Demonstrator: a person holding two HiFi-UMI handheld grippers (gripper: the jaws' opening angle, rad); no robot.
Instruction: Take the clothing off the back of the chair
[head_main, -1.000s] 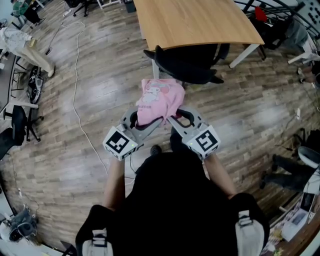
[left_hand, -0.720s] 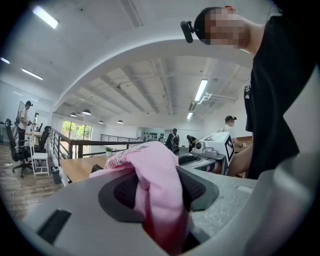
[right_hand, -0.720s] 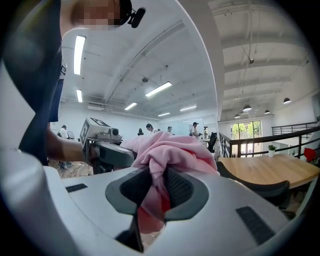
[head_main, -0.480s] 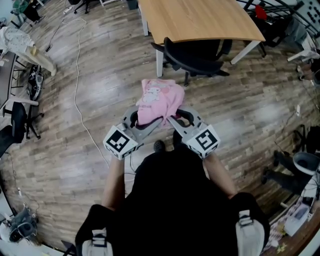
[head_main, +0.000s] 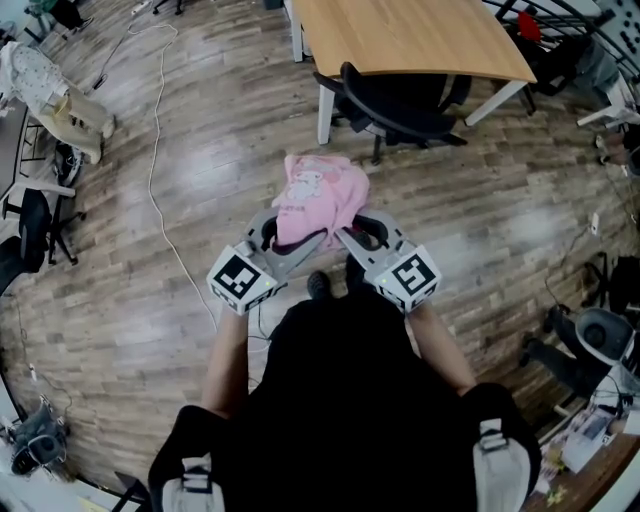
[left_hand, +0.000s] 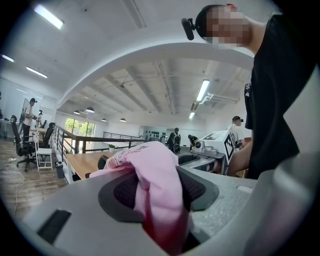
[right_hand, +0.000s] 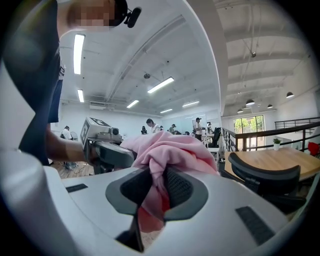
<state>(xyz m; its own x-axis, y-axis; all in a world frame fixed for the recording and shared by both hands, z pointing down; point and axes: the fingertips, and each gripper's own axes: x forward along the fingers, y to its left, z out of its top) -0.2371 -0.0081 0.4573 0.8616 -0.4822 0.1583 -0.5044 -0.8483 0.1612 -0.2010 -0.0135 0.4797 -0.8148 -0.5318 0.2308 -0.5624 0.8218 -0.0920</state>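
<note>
A pink garment (head_main: 318, 198) with a printed front hangs bunched between my two grippers, held up in the air over the wooden floor. My left gripper (head_main: 295, 243) is shut on its left side, and the pink cloth (left_hand: 155, 185) is pinched between the dark pads. My right gripper (head_main: 347, 238) is shut on the other side, with pink cloth (right_hand: 160, 170) squeezed in its jaws. The black office chair (head_main: 395, 100) stands apart from the garment, pushed toward the wooden desk (head_main: 410, 35). The chair's bare backrest (right_hand: 262, 175) shows at the right of the right gripper view.
A white cable (head_main: 155, 170) snakes across the floor at the left. More black chairs (head_main: 35, 235) and a white stand (head_main: 45, 85) sit along the left edge. Further chairs and clutter (head_main: 590, 340) line the right side. Several people stand far off in the gripper views.
The chair and desk have slid further away toward the top of the head view, as both grippers carried the pink garment back from them. The grips have not changed.
</note>
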